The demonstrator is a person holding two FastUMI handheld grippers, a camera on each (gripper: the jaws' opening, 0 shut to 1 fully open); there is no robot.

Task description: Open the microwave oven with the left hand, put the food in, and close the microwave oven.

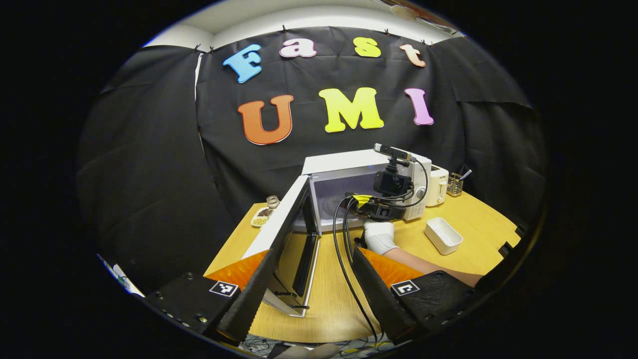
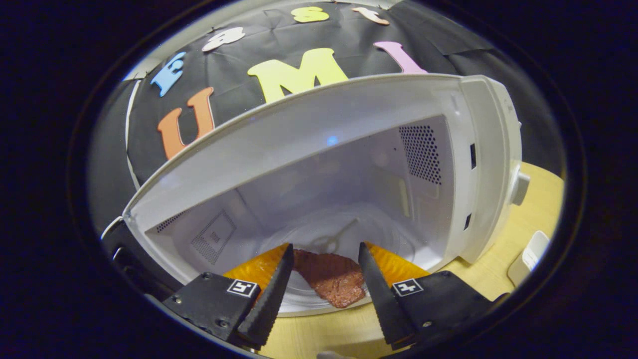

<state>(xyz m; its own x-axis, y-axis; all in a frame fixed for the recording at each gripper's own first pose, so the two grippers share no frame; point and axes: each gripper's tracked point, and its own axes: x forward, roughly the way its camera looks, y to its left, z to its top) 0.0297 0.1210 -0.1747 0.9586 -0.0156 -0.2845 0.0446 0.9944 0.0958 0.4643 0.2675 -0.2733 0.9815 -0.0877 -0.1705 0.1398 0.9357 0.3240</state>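
The white microwave (image 1: 344, 162) stands on the wooden table with its door (image 1: 291, 234) swung wide open toward me. My left gripper (image 1: 315, 252) is open, its left finger close beside the door's edge and nothing pressed between the fingers. A gloved hand (image 1: 379, 235) holds my right gripper (image 1: 371, 204) at the mouth of the oven. In the right gripper view, the right gripper (image 2: 325, 246) is open inside the microwave (image 2: 488, 164). A flat reddish-brown slice of food (image 2: 331, 280) lies between its fingers on the glass turntable (image 2: 319, 232).
A white rectangular box (image 1: 443, 235) sits on the table right of the microwave, also seen as the box (image 2: 531, 254). Behind it are a white appliance (image 1: 437, 185) and a utensil holder (image 1: 454, 184). A small dish of beans (image 1: 261, 217) and a jar (image 1: 272, 201) stand left. Black cables (image 1: 344, 249) trail over the table.
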